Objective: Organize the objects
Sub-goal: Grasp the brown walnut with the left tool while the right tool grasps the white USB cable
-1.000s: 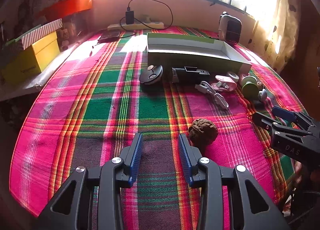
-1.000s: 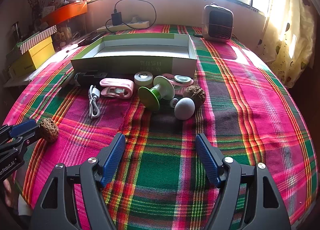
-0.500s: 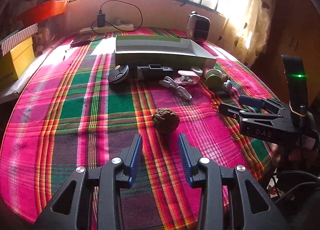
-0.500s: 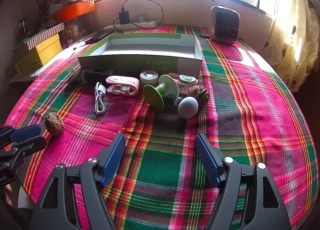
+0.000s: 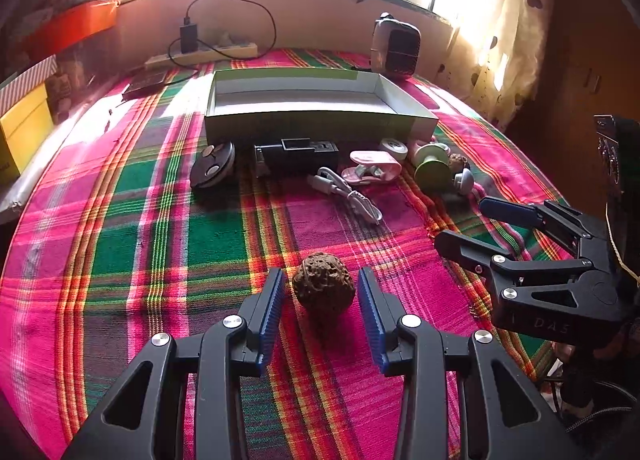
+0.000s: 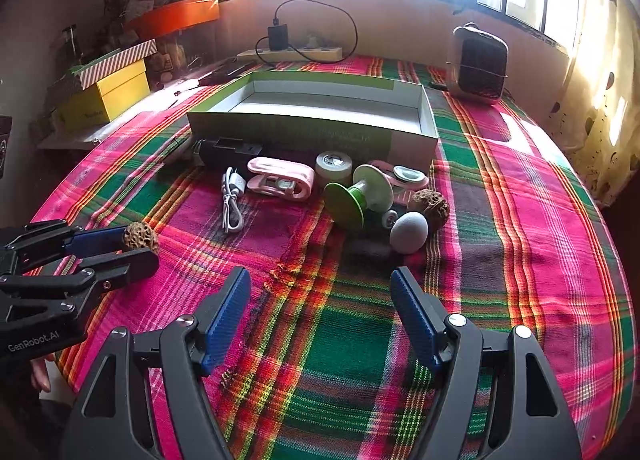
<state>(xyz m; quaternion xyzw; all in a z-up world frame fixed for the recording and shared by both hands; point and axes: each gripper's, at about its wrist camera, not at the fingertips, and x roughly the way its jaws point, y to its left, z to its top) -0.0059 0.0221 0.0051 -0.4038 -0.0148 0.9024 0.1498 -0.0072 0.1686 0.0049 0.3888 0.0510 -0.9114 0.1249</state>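
Your left gripper (image 5: 322, 292) is opening its jaws around the brown walnut (image 5: 323, 289), which sits on the plaid-covered counter (image 5: 140, 219) between the blue pads without touching them. Your right gripper (image 6: 320, 312) hangs wide and empty, short of the clutter before the open green box (image 6: 312, 127).

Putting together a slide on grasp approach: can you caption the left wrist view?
Left tool, jaws opening, straddles a walnut on the plaid cloth, without gripping it.
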